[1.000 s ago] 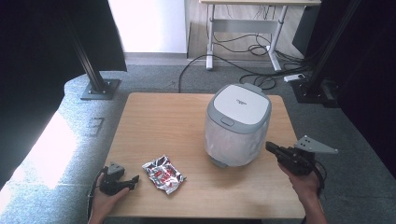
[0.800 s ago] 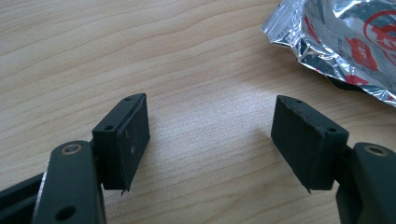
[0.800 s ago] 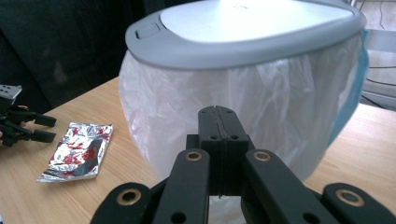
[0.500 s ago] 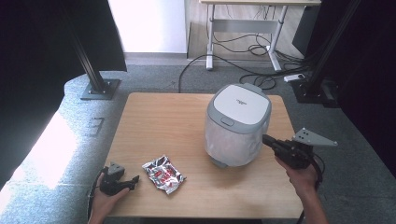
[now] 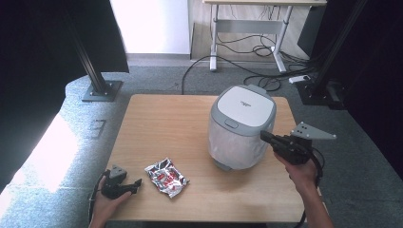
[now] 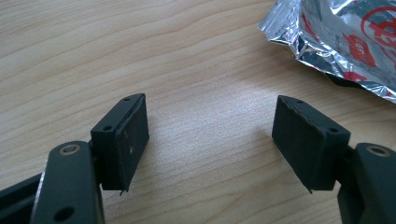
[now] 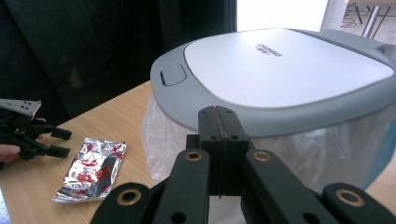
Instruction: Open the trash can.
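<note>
The right gripper [image 5: 267,137] is being held above the right edge of the table [image 5: 157,118], its jaws pressed fully together with nothing between them, as the right gripper view shows. Its tips are sitting just beside the right flank of the bin [image 5: 241,126], level with the grey rim under the white lid [image 7: 280,65]; actual contact cannot be confirmed. The bin is standing upright on the right half of the table, with a clear liner showing below the rim. The left gripper [image 5: 135,184] is resting low at the front left corner, its jaws spread apart and empty. The foil packet [image 5: 166,176] is lying flat near the front edge, just beyond the left gripper's tips, apart from them.
</note>
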### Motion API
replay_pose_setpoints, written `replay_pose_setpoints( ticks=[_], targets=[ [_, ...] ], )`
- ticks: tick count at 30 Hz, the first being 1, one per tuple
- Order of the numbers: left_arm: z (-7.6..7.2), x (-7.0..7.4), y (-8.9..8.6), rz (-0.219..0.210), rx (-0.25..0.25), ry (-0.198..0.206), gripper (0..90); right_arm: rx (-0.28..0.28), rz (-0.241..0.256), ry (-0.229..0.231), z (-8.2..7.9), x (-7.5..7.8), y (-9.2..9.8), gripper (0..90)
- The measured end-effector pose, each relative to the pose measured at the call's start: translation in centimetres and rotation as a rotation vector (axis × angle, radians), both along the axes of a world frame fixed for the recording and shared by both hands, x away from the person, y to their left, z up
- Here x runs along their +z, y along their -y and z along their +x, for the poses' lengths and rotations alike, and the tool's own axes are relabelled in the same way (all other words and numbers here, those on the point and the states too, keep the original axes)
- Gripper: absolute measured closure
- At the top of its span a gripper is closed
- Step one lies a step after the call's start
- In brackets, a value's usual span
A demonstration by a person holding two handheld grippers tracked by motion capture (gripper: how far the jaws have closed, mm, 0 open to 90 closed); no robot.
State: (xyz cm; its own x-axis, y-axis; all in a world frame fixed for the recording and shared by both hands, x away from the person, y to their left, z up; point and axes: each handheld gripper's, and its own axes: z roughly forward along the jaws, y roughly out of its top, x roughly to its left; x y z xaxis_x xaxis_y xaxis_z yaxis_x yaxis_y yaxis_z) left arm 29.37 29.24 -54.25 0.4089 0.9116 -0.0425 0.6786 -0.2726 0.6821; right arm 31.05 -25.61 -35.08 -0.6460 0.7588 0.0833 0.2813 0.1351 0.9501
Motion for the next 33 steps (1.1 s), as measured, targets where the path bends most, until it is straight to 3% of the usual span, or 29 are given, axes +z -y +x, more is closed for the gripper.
replay_pose_setpoints(
  ticks=[33],
  targets=[
    [0.0,0.0,0.0,0.007,-0.01,0.0,26.6,0.071,-0.024,-0.026,3.1,1.4,-4.0,89.3]
  ],
)
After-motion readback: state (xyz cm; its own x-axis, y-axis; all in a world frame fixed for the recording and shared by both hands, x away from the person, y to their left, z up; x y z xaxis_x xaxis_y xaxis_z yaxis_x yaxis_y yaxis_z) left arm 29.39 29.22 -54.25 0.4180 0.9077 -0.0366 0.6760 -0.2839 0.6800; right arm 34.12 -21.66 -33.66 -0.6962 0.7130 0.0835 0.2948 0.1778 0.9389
